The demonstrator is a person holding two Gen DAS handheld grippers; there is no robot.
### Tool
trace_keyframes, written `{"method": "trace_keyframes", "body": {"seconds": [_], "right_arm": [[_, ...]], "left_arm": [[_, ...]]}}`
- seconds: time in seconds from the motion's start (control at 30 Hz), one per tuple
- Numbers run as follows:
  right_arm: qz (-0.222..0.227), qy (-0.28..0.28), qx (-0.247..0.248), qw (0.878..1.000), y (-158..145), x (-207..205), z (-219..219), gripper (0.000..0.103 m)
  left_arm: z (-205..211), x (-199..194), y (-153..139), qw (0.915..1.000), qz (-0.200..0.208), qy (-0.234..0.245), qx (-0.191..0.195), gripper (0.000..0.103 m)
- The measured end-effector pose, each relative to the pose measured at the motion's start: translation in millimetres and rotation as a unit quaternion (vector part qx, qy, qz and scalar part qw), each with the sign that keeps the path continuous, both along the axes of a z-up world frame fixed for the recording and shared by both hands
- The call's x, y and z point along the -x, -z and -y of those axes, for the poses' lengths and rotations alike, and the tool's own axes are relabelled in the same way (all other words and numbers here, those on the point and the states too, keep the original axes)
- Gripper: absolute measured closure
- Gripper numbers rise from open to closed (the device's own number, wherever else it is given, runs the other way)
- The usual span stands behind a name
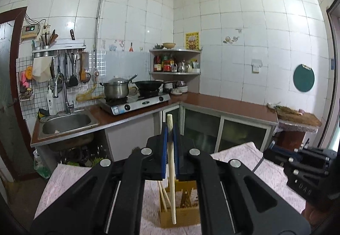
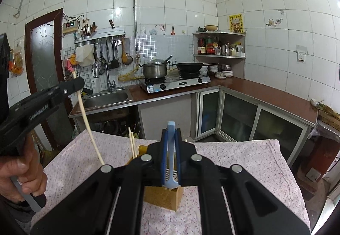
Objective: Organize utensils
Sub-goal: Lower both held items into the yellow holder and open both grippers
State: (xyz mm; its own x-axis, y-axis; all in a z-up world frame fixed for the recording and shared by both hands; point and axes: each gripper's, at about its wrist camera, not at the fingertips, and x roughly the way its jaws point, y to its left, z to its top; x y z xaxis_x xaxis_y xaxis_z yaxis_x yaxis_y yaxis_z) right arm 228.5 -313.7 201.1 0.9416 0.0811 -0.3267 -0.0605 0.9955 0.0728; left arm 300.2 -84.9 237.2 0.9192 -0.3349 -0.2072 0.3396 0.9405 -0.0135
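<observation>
Cloth-covered worktop (image 2: 244, 160): left tool (image 1: 170, 128) clamps a pale stick (image 1: 171, 171), right tool (image 2: 171, 135) a blue utensil (image 2: 170, 150); its head is hidden behind the wooden holder (image 2: 163, 196) below.

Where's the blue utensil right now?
In the right wrist view, centre frame, the blue utensil is clamped upright in the right claw, its lower end just above the wooden holder on the pink cloth.

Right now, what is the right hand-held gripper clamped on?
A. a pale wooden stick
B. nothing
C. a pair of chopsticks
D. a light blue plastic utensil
D: in the right wrist view, the right hand-held gripper is shut on a light blue plastic utensil, whose lower end reaches down toward the wooden utensil holder.
</observation>
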Motion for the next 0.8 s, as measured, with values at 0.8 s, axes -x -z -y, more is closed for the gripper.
{"method": "trace_keyframes", "body": {"seconds": [0.8], "right_arm": [[-0.08,0.006,-0.019,0.997,51,-85,4,0.094]], "left_arm": [[6,-106,66,0.9948,-0.095,-0.036,-0.006,0.066]]}}
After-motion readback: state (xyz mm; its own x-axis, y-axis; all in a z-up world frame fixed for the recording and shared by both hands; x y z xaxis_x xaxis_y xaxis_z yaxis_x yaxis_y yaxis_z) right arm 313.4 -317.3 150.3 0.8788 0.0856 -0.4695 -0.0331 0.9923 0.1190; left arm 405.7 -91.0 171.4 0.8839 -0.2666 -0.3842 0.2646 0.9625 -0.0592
